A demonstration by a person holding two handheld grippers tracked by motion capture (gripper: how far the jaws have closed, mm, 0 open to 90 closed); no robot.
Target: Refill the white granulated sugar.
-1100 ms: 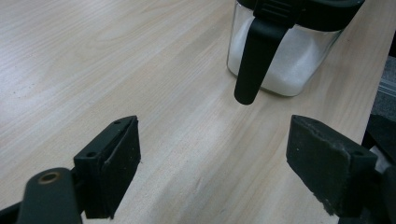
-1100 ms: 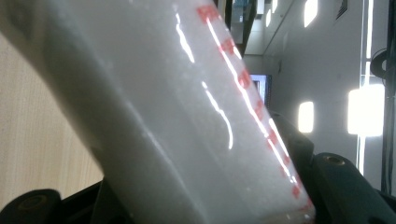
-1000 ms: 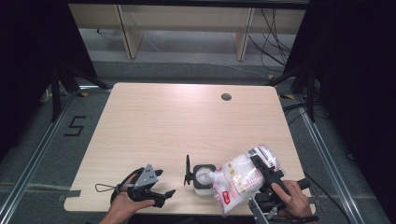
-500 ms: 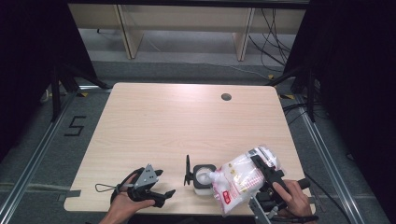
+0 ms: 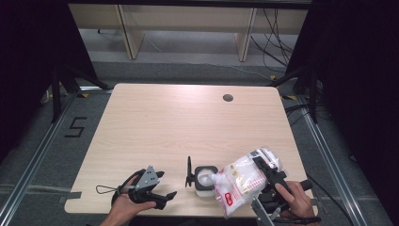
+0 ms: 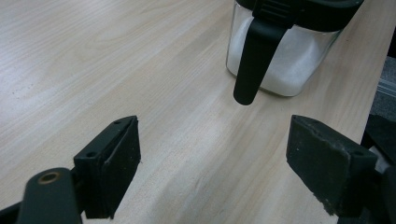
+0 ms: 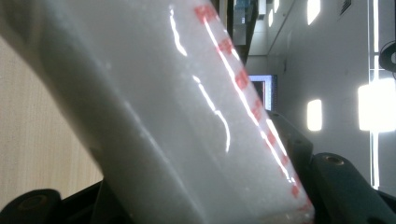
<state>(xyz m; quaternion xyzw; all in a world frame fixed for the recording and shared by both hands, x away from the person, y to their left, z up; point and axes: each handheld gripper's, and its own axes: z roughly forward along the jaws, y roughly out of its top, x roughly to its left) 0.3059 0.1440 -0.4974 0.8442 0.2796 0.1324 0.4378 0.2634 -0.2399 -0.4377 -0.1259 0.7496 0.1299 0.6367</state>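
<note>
A clear plastic bag [image 5: 242, 181] of white granules with red print hangs tilted near the table's front right edge. My right gripper [image 5: 263, 172] is shut on it, and its lower corner reaches over a small open jar [image 5: 205, 179] with a black rim. The jar's black lid [image 5: 189, 172] stands flipped up on its left side. In the right gripper view the bag [image 7: 187, 116] lies between the jaws, very close. My left gripper [image 5: 165, 184] rests on the table left of the jar, open, with nothing between its pads [image 6: 116, 154]. The jar [image 6: 280, 60], partly full of white grains, stands ahead of it.
The light wooden table [image 5: 188, 122] has a round cable hole [image 5: 228, 98] at the back right. Shelving and cables lie on the floor behind the table. The jar and bag sit close to the table's front edge.
</note>
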